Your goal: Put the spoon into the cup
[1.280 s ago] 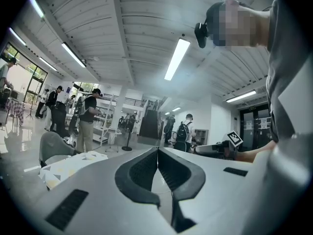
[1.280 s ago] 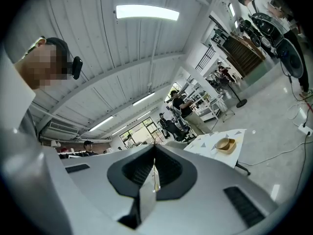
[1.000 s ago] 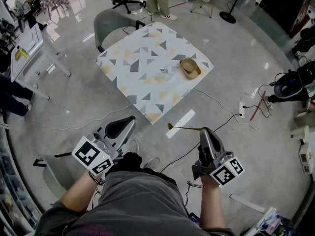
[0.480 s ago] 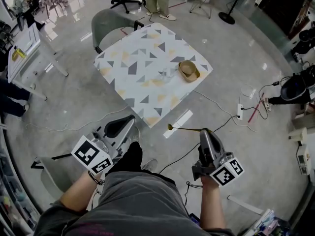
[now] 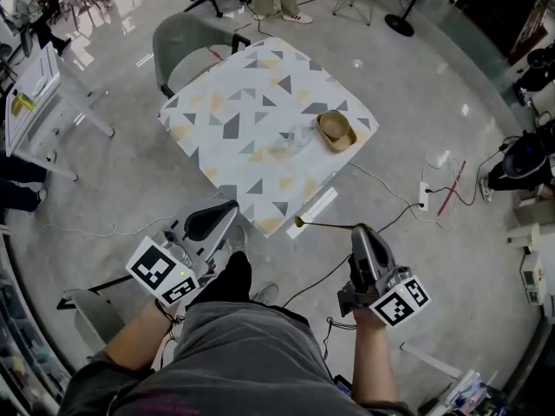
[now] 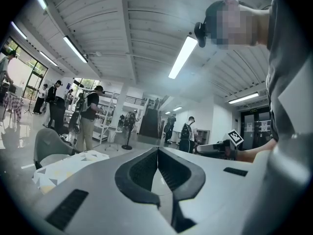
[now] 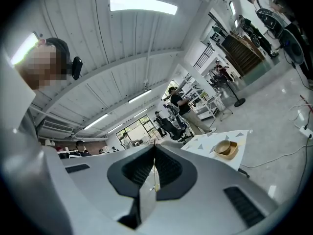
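surface: patterned table (image 5: 227, 102) | on it: wooden bowl (image 5: 336, 130), clear glass (image 5: 299, 135) beside it

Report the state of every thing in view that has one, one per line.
left hand-held gripper: shut, empty.
right hand-held gripper: shut on the spoon's handle.
spoon: held roughly level over the floor, not yet in the cup.
cup: on the table, no spoon in it.
bowl: upright on the table, beside the cup.

Glossy floor (image 5: 113, 189), wooden bowl (image 5: 335, 130), brassy metal spoon (image 5: 325, 225)
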{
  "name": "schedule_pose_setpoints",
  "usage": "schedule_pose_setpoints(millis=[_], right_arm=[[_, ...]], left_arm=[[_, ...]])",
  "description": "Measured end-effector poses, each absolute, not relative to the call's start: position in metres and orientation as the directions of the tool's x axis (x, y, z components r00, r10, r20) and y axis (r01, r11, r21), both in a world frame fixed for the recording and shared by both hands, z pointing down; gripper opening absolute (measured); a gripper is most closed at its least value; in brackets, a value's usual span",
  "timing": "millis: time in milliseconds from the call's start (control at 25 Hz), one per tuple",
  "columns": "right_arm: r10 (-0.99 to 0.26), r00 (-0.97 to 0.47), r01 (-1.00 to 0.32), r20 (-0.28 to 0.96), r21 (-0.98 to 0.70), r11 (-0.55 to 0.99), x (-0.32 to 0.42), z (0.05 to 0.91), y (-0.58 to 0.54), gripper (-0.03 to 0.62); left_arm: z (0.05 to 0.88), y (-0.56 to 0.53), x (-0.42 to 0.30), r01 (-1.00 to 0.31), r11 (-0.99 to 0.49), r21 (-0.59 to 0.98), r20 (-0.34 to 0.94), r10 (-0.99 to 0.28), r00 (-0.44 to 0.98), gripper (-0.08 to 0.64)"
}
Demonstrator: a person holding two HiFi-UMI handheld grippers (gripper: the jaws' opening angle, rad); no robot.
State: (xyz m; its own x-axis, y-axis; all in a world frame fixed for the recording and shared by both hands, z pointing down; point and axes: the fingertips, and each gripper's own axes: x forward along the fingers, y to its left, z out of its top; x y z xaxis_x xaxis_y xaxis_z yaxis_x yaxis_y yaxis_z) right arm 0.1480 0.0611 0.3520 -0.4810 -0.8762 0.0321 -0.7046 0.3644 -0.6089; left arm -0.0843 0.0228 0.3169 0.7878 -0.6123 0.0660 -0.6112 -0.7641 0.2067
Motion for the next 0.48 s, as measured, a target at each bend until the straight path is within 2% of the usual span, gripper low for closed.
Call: schedule_pose_setpoints(millis=[480], right_arm=[[-0.892, -0.447, -0.722, 0.072, -0.617, 0.312, 0.123, 0.366, -0.025, 0.023]], left_arm=[[0.333, -0.075, -0.106, -0.582, -0.778, 0.238, 0.076, -0.582, 0.809, 0.017]])
